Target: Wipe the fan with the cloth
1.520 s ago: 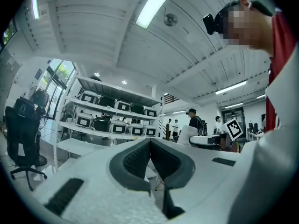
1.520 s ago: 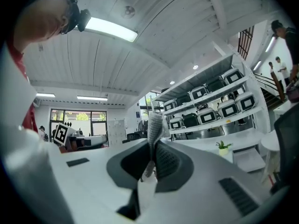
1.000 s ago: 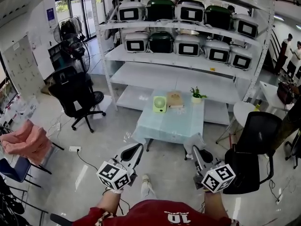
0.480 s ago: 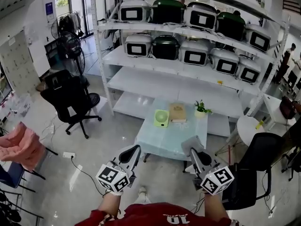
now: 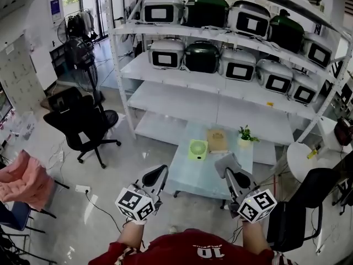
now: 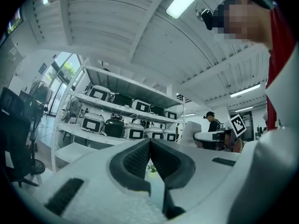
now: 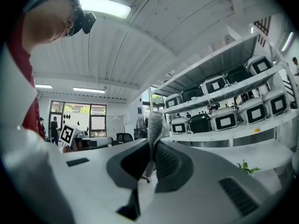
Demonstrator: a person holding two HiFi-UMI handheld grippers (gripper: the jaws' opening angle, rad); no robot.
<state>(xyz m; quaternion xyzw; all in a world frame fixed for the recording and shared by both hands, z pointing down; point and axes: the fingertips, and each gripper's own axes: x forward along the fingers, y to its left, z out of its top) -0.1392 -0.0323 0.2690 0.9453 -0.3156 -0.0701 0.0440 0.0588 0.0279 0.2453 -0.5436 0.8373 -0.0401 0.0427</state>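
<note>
White shelving rack [image 5: 182, 101] fills the back, with rows of white and dark-green rice cookers [image 5: 203, 56] on the upper shelves. Low surface [image 5: 190, 178] with a pale blue cover stands in front of the rack. Black office chair [image 5: 77, 123] is on the floor to the left. Both grippers are held up near the person, well apart from the surface. Left gripper [image 6: 149, 143] has its fingers pressed together with nothing between them. Right gripper [image 7: 153, 147] has its fingers pinching a grey cloth [image 7: 154, 121], which sticks out past the tips. Small green fan [image 5: 197, 149] stands upright on the surface's far half, just beside a flat brown box [image 5: 217, 139]. A potted plant [image 5: 245, 133] stands right of the box.
</note>
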